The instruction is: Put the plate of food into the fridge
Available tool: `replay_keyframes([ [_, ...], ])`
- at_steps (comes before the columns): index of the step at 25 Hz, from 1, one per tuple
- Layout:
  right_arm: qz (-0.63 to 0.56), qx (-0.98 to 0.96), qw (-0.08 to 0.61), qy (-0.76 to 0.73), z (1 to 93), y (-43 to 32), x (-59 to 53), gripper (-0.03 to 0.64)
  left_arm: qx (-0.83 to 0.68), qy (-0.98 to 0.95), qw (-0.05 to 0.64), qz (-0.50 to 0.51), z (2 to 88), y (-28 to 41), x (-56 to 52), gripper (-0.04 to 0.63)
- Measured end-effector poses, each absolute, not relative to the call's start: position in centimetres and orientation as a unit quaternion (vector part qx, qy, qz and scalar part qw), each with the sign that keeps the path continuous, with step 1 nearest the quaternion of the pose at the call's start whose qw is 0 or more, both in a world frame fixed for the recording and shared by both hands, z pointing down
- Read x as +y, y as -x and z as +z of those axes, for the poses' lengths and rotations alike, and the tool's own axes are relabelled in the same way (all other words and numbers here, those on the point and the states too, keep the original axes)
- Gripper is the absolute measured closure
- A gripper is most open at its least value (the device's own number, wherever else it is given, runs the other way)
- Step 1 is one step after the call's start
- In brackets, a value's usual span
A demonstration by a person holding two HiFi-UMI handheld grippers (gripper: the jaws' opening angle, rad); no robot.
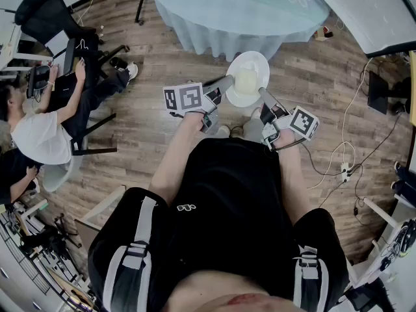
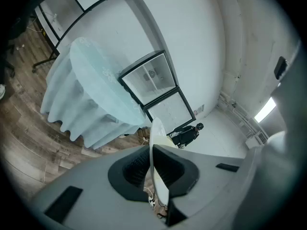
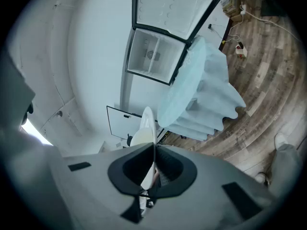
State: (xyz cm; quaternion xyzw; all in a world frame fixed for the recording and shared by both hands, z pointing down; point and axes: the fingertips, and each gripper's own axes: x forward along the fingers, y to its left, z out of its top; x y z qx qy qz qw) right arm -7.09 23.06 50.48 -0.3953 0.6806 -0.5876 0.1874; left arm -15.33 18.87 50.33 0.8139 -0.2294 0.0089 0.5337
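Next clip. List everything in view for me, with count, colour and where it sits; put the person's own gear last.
white round plate: one, white, held between both grippers above the wood floor
pale cream food: one portion, cream, on the plate
cloth-draped round table: one, light blue, ahead of the plate
white fridge: one, white, door open, beyond the table
black office chair: one, black, far left
seated person: one, white top, at left
white power strip: one, white, with cables, on the floor at right
left gripper: one, grey, shut on the plate's left rim
right gripper: one, grey, shut on the plate's right rim
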Motion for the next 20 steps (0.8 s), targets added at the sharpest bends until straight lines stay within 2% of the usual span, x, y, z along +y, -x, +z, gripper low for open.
replay_keyframes([
  [20,-0.572,0.684,0.164,0.422,50.0,6.3,24.2,0.601,-0.215,-0.811,0.543,-0.019,50.1,14.9,20.0,0.575],
])
